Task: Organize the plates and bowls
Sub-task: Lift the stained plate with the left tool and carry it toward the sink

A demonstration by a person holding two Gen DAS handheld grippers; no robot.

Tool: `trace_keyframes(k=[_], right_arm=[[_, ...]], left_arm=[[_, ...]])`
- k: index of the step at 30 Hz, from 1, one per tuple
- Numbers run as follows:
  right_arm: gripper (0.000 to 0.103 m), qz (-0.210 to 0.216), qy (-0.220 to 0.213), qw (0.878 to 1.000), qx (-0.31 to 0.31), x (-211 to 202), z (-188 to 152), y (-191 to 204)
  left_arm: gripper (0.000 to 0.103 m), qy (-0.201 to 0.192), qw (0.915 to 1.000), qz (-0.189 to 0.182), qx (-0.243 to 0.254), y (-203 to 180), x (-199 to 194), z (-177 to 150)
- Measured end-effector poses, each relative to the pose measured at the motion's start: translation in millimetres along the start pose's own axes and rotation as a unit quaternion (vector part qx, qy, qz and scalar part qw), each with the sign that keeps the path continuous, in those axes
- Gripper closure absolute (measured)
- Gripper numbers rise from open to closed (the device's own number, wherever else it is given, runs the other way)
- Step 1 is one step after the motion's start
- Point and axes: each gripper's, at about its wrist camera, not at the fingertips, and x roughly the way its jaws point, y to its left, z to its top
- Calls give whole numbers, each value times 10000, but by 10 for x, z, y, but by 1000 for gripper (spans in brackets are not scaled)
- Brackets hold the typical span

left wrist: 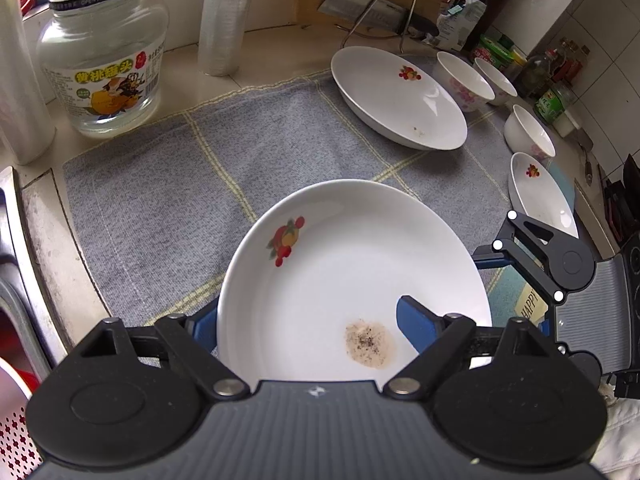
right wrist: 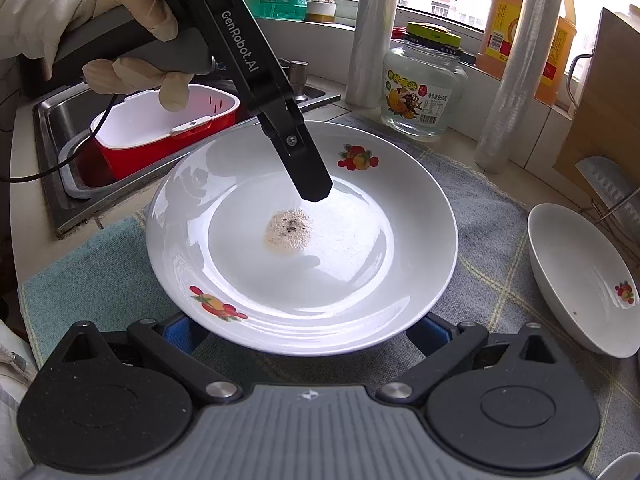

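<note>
**Item:** soiled plate (left wrist: 352, 264), white, fruit decal on the rim, brown speckled residue (left wrist: 370, 344) in the well.

**Location:** over the grey checked cloth (left wrist: 168, 200) on the bench (left wrist: 280, 48), beside the sink (right wrist: 60, 120). It appears raised off the cloth on at least one side.

**Hold:**
- The left hand-held gripper (left wrist: 306, 314) pinches the plate's wall, one finger inside the well and the other under the rim.
- The right hand-held gripper (right wrist: 306, 330) stands spread, its tips tucked under the near rim. Whether they bear any weight cannot be told.

**Nearby stock:**
- second plate (left wrist: 400, 96)
- third plate (left wrist: 540, 196)
- three floral bowls, the nearest (left wrist: 528, 132)
- glass jar (left wrist: 104, 64)
- cleaver (left wrist: 368, 12) on its rack

**Hazards, as judged:**
1. Slip. Glazed ware is held by one narrow pinch near the edge, so the plate could pivot about the pads and drop. A sudden tilt or a slackened squeeze would cause it.
2. Chipping. Stacking onto the second plate means rim meets rim. Coming down off-centre or too fast could crack either piece.
3. Trapped finger. The lower finger sits beneath the plate. If the plate is set down flat, it could rock on that finger or be dragged when the finger is pulled out.
4. Soiling. The residue would transfer to whatever is nested on top.
5. Collision. Swinging wide toward the bowls or the jar could knock them.
6. Sink edge. The plate is close by it, and a drop that way would land on steel.
</note>
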Motion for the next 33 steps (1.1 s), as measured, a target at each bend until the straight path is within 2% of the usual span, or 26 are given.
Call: trace_keyframes(k=[21,27,30,33], right_arm=[[0,-90,251,9996,126,280,121,-55],[0,-149,236,9995,121,267,109,-26],[0,-185,244,9994,152,209,92,-41],[0,-258,251,9991,209,127,54,-65]], left_arm=[[16,-75,9999,-79,-119,305,158,20],[15,-350,9993,110,-87,268,132,-68],[13,-448,9984,327,-97,218,79,-130],[13,-723,9955,598,-125,130,-29,-224]])
